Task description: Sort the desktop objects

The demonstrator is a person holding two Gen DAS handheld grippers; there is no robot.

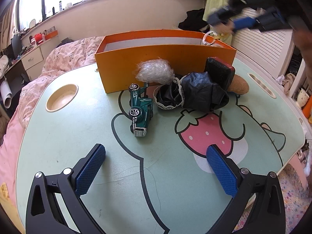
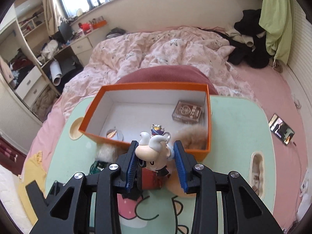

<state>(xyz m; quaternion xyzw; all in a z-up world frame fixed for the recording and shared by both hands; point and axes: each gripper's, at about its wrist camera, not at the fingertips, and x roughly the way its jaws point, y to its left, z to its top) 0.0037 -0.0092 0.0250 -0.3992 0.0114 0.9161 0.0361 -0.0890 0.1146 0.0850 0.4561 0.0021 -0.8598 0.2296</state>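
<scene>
Right hand-held gripper (image 2: 155, 160) pinching toy figure (image 2: 154, 152) by head, just above near wall of orange box (image 2: 208, 117). Looks light, hard, smooth (slip risk); hold across head. Left hand-held gripper (image 1: 156, 167) spread, empty, over desk (image 1: 68, 136).

Motion-blurred right tongs (image 1: 232, 22), held figurine hidden

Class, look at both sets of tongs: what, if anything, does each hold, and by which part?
The right tongs grip a small cartoon figurine by the two sides of its head, above the orange box. The left tongs stand open over the table, holding nothing.
</scene>
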